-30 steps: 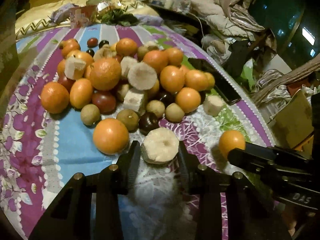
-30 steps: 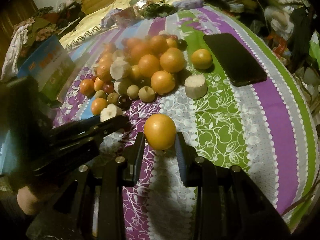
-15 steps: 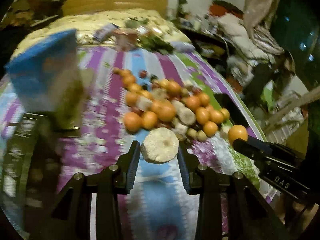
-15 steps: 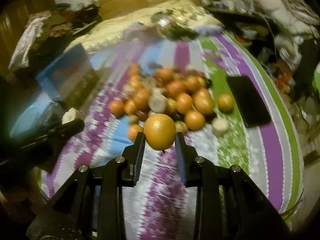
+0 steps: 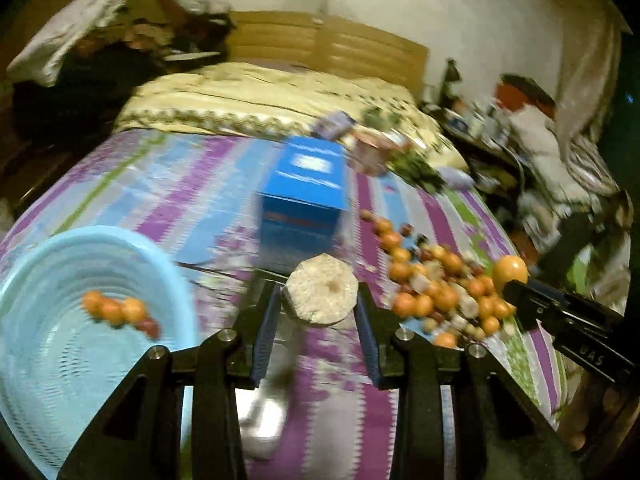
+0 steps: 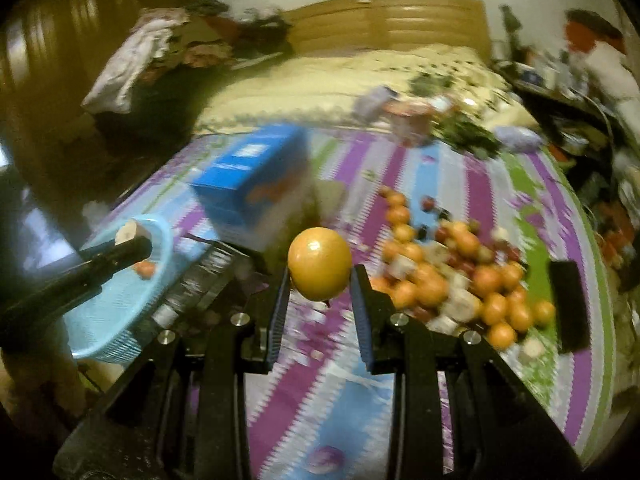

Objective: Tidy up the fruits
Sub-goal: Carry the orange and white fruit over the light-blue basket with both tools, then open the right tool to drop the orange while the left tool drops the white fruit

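STEP: transfer to blue basket (image 5: 36, 264) | LEFT: left gripper (image 5: 320, 312) clamps pale peeled fruit (image 5: 322, 290) | RIGHT: right gripper (image 6: 320, 280) clamps orange (image 6: 319, 263) | NEXT: position both over basket, release.

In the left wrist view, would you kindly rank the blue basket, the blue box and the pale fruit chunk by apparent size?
1. blue basket
2. blue box
3. pale fruit chunk, though it sits nearest the camera, so its true size is unsure.

1. Orange (image 6: 319, 264) between the right gripper's (image 6: 320, 280) pads: glossy, smooth skin.
2. Pale chunk (image 5: 320, 290) in the left gripper (image 5: 318, 308): matt, rough, fibrous.
3. Basket (image 5: 48, 352) left of the tools: ribbed light-blue plastic.
4. Bedcover (image 6: 460, 176) beneath: printed cloth.
5. Headboard (image 6: 400, 24) beyond: wood, slight sheen.
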